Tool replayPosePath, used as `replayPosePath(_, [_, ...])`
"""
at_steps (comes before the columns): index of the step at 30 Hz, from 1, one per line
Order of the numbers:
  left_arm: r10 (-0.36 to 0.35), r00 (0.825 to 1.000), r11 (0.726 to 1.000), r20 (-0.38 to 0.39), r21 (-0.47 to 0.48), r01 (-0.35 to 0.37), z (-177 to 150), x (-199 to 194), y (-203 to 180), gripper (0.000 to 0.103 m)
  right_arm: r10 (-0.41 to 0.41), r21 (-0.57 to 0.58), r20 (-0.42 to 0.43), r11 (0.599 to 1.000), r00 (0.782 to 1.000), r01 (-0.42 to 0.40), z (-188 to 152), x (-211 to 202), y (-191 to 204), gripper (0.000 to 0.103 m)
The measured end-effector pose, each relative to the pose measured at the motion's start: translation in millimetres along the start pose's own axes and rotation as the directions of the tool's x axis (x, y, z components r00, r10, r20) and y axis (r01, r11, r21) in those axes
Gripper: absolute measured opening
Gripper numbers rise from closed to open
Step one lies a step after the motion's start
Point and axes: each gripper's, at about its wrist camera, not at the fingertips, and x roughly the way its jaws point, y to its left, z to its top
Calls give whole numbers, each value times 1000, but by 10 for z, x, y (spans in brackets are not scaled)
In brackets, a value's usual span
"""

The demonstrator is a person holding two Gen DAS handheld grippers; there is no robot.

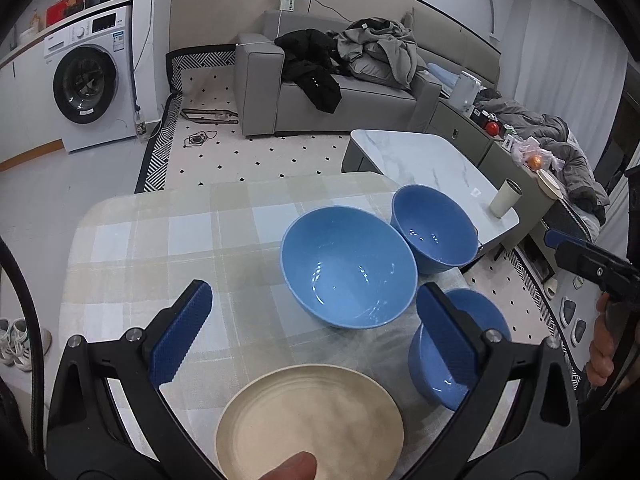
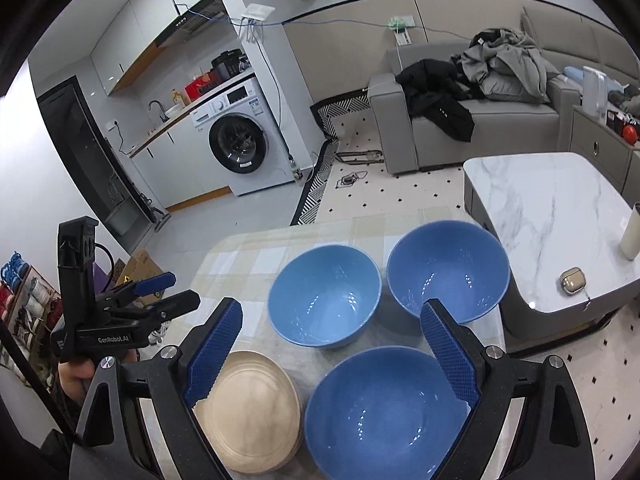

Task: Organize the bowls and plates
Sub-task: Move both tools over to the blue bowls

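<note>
Three blue bowls stand on the checked tablecloth (image 1: 160,248): a middle bowl (image 1: 348,268), a far bowl (image 1: 434,228), and a near bowl (image 1: 480,312) partly hidden behind my left finger. Cream plates (image 2: 252,408) lie stacked at the near edge, left of the nearest bowl (image 2: 384,412). My left gripper (image 1: 316,332) hovers open above the plates (image 1: 308,420) and the middle bowl, holding nothing. My right gripper (image 2: 332,350) is open too, over the gap between the nearest bowl and the two farther bowls (image 2: 324,296) (image 2: 448,268). The left gripper (image 2: 172,290) shows off the table's left side.
A marble coffee table (image 2: 552,200) stands close on the right, carrying a cream cup (image 1: 505,198) and a small case (image 2: 573,279). Beyond are a grey sofa (image 1: 320,96) piled with clothes and a washing machine (image 1: 90,80). The tablecloth's far left part is bare.
</note>
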Motion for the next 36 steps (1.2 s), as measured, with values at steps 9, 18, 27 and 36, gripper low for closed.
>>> replayPosePath(9, [31,998,999,-60,-14,-32,113,647,160,102,-5,25,-72,1000,997,6,45,550,-260,92])
replayPosePath(18, [48,992,998,-115,-22,-51,165,1160,286,102,-4,49,-149,999,989,12,-4,1049,-439,92])
replayPosePath(27, [28,982,998,-186,-45,-37,60,1584,445,91,11,51,-209,999,978,0,-112,1389,-429,89])
replayPosePath(36, [27,975,999,-219,-38,-37,-30,1884,509,73,30,53,-269,998,963,-16,-177,1687,-400,71])
